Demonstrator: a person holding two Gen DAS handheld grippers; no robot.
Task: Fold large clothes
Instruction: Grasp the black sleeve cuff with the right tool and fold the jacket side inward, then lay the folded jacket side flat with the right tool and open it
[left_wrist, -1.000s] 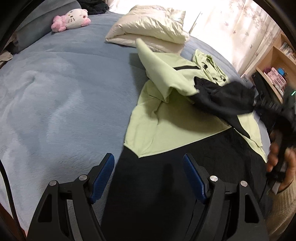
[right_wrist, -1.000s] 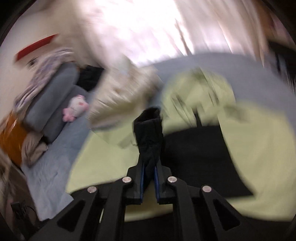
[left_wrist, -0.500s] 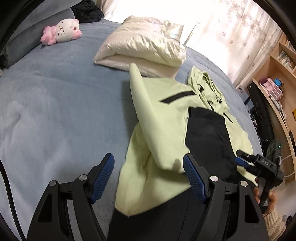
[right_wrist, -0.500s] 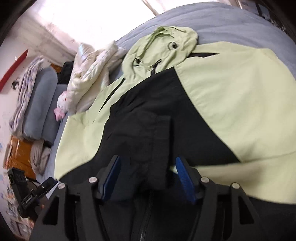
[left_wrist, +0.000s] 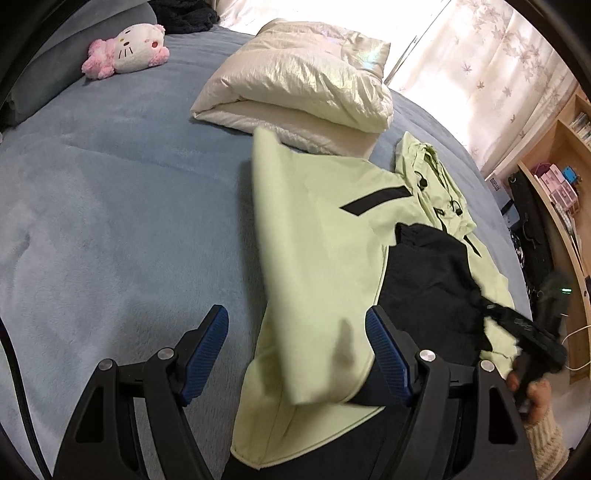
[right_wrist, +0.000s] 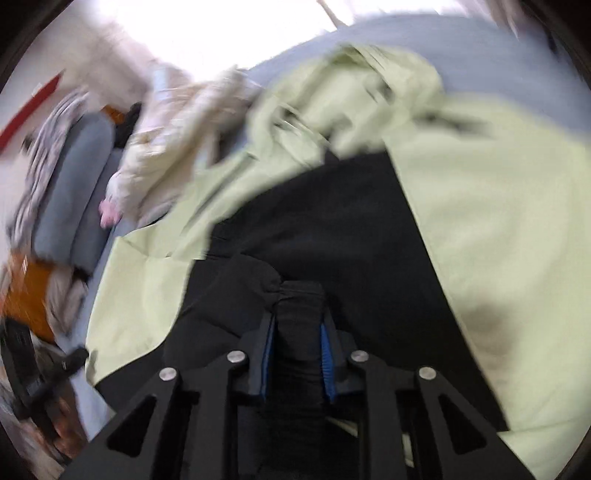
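Observation:
A light green and black hooded jacket (left_wrist: 325, 236) lies on the blue bed, its left sleeve folded over the front and its hood (left_wrist: 432, 173) at the far end. My left gripper (left_wrist: 295, 347) is open and empty, hovering over the jacket's near left edge. My right gripper (right_wrist: 297, 354) is shut on the black cuff (right_wrist: 299, 317) of the other sleeve, which lies across the jacket's front (right_wrist: 498, 229). That gripper also shows at the right in the left wrist view (left_wrist: 491, 310), holding the black sleeve (left_wrist: 428, 266). The right wrist view is blurred.
A folded cream puffer jacket (left_wrist: 306, 85) lies on the bed beyond the green one. A pink and white plush cat (left_wrist: 129, 48) sits far left by grey pillows. The blue bedspread (left_wrist: 110, 206) stretches left. Wooden shelves (left_wrist: 565, 177) stand at the right.
My right gripper was open over the black sleeve half a second ago and has now shut on its cuff. The left gripper stays open; its view has shifted slightly.

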